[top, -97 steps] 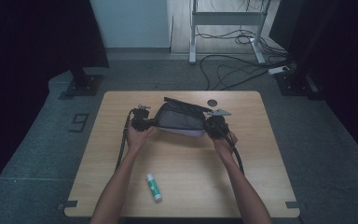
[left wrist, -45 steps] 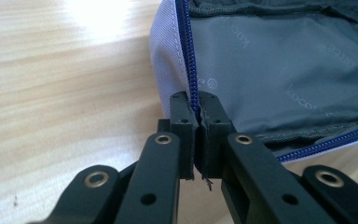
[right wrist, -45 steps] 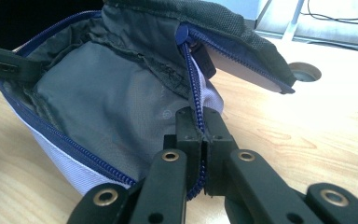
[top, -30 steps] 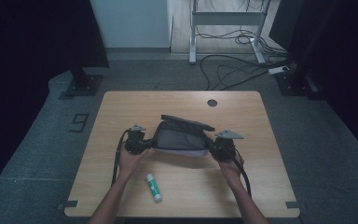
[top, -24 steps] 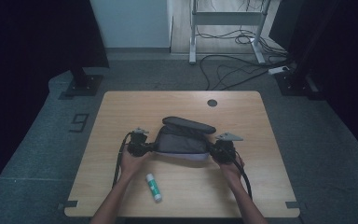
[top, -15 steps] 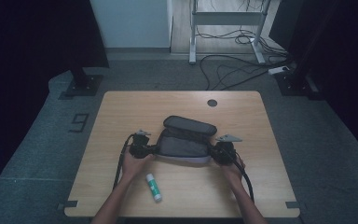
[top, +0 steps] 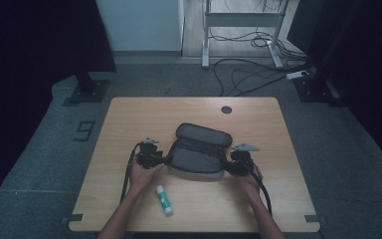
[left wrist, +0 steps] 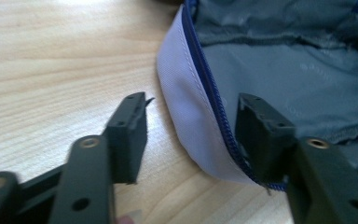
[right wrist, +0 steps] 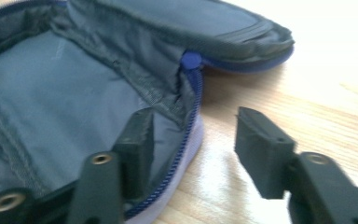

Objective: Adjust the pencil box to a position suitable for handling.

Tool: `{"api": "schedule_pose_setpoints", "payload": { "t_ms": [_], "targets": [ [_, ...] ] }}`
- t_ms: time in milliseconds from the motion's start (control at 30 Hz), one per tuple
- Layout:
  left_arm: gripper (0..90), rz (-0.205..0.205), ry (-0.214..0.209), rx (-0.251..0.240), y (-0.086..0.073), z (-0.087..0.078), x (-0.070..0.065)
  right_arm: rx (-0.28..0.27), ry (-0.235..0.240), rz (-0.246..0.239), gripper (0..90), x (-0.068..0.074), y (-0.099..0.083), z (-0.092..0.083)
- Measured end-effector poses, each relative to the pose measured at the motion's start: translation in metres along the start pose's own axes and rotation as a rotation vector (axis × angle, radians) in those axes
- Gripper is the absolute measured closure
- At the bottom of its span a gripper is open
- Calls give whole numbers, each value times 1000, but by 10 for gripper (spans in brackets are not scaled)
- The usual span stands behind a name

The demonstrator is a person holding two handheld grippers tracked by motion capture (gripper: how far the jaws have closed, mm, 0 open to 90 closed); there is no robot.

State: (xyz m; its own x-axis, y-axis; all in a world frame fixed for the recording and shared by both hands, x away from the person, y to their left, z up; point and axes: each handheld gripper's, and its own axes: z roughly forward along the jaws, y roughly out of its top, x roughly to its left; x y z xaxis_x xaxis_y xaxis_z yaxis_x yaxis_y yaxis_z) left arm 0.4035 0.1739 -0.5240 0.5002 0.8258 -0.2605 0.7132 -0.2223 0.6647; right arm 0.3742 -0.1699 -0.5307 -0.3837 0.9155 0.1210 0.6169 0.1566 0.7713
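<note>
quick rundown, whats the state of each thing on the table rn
pouch: unzipped, lid flipped back, lying flat on the table
left gripper: just opened, fingers straddle the pouch rim without pressing it
right gripper: just opened, fingers straddle the other rim, apart from it
glue stick: capped, lying on its side, untouched

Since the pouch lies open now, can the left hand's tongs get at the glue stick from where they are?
Probably yes. The glue stick lies alone on bare table, just below the left tongs. Their jaws have just been opening and stand apart around the pouch rim without pressing it, so nothing holds them back.
</note>
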Motion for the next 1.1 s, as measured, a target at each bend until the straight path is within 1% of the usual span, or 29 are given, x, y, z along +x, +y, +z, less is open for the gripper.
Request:
{"api": "schedule_pose_setpoints", "payload": {
  "t_ms": [133, 300, 533, 600, 700, 733, 800, 833, 1000, 1100],
  "targets": [
    [370, 3, -3, -32, 0, -5, -1, -52, -17, 32, 399, -5, -2, -7],
    [358, 8, -14, -66, 2, -13, 0, -84, 3, 37, 394, -8, -6, -13],
    [347, 11, -42, -112, 2, -30, 2, -91, 41, 17, 390, -3, -7, -21],
    [349, 11, -42, -123, 1, -35, 4, -98, 49, 11, 390, -1, -7, -24],
    [353, 20, -36, -122, -1, -39, 6, -99, 57, 6, 391, 2, -7, -26],
    [356, 27, -22, -123, -3, -41, 8, -105, 69, 1, 391, 5, -7, -29],
    [357, 29, -14, -117, -7, -44, 13, -112, 79, -2, 393, 9, -7, -32],
    [357, 27, -8, -122, -9, -46, 14, -116, 89, -2, 395, 11, -7, -33],
    [363, 14, -6, -132, -17, -49, 21, -119, 125, -37, 396, 27, -7, -37],
    [364, 20, 4, -128, -19, -52, 23, -118, 144, -56, 399, 37, -6, -38]
  ]
}}
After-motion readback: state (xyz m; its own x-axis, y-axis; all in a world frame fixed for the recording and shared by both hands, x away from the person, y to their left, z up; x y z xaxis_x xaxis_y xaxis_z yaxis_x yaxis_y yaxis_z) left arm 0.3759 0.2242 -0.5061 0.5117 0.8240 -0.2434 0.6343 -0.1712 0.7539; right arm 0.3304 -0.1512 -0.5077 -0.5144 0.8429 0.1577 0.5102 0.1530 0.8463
